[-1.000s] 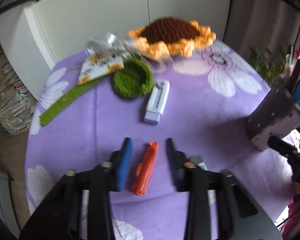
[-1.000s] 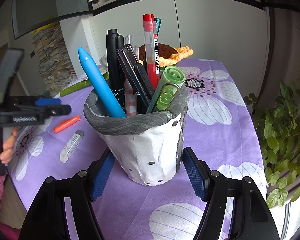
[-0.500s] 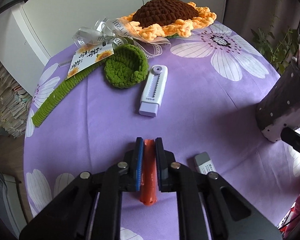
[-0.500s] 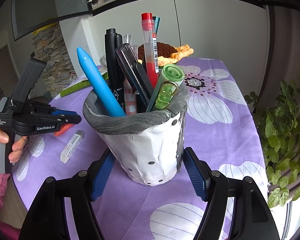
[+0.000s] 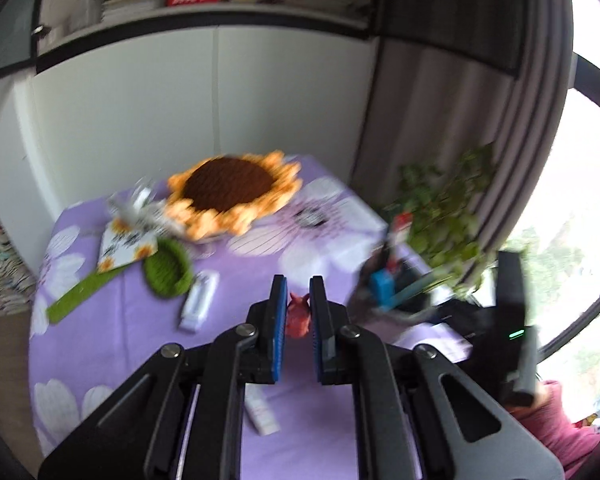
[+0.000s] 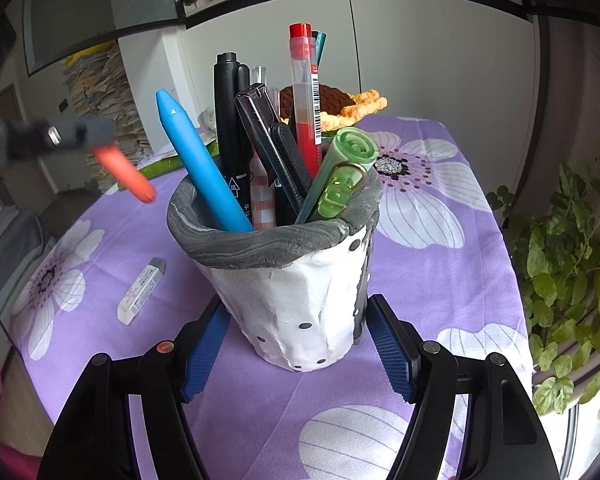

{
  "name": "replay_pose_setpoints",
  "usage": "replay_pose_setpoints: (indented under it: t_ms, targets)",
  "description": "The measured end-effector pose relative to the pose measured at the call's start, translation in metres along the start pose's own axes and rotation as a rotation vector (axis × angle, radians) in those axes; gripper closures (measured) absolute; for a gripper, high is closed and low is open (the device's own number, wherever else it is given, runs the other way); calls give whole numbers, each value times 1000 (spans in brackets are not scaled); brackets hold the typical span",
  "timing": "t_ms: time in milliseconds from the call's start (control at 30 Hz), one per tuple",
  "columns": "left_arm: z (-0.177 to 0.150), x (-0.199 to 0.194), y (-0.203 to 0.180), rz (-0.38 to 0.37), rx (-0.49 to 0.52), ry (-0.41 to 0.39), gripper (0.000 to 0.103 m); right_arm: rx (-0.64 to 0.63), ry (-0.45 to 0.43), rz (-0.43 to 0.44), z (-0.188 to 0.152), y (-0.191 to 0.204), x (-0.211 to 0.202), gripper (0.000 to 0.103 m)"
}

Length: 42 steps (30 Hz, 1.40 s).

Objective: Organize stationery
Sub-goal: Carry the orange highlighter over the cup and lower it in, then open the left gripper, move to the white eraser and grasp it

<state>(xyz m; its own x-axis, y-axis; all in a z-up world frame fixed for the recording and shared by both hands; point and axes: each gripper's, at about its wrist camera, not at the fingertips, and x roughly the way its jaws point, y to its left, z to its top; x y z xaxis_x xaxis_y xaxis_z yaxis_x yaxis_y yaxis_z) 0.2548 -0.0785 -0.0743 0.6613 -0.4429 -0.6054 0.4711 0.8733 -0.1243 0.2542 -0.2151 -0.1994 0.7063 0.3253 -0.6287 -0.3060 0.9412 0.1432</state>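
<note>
An orange pen (image 5: 298, 316) is pinched between the blue pads of my left gripper (image 5: 298, 284), which is shut on it and holds it above the purple cloth. In the right wrist view that gripper (image 6: 48, 138) is a blur at the left, and the orange pen (image 6: 124, 168) slants down from it towards the pen holder. The white and grey pen holder (image 6: 296, 320), full of several pens, stands on the cloth. My right gripper (image 6: 296, 304) is shut on its base. The pen holder (image 5: 384, 292) is blurred in the left wrist view.
An eraser (image 6: 142, 290) lies on the flowered purple tablecloth (image 6: 440, 280) left of the holder. A white correction tape (image 5: 198, 300), a green crochet leaf (image 5: 168, 272) and a crocheted sunflower (image 5: 232, 188) lie farther back. A leafy plant (image 6: 560, 264) stands past the table's right edge.
My left gripper closed on the orange pen, then lifted it off the cloth and swung up towards the pen holder. The right gripper and the holder have not moved.
</note>
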Motion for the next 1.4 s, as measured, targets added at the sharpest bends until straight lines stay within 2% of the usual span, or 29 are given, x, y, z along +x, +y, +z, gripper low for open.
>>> replay_pose_setpoints:
  t_ms: [133,267,633,833,933,967,1000,1100,1167,1300,1400]
  targets:
    - [14,-10,-27,-75,43,-47,94,2,0,1,0,1,0,31]
    - [22,-3,-42,-129,56,-32,94,5,-1,5,0,0,-1,31]
    - [11,44,-57,-134,81,96,94,20,-2,20,2,-7,-1,31]
    - [6,37,-59,-122,114,93,93,24,-2,25,1,-7,-1,31]
    - [8,27,-52,-148,78,84,84,21,-2,23,1,-6,-1,31]
    - [9,23,-49,-145,64,74,73,23,-2,24,2,-6,-1,31]
    - [9,16,-43,-133,46,54,67,24,-1,25,2,-6,-1,31]
    - [8,3,-28,-70,18,22,61,23,-2,25,1,-6,-1,31]
    - [1,2,-16,-31,-6,37,57,25,-2,27,1,-7,-1,31]
    - [-28,23,8,106,-47,169,57,26,-2,30,1,-8,-1,31]
    - [-51,49,21,176,-68,287,59,30,-3,32,1,-9,-1,31]
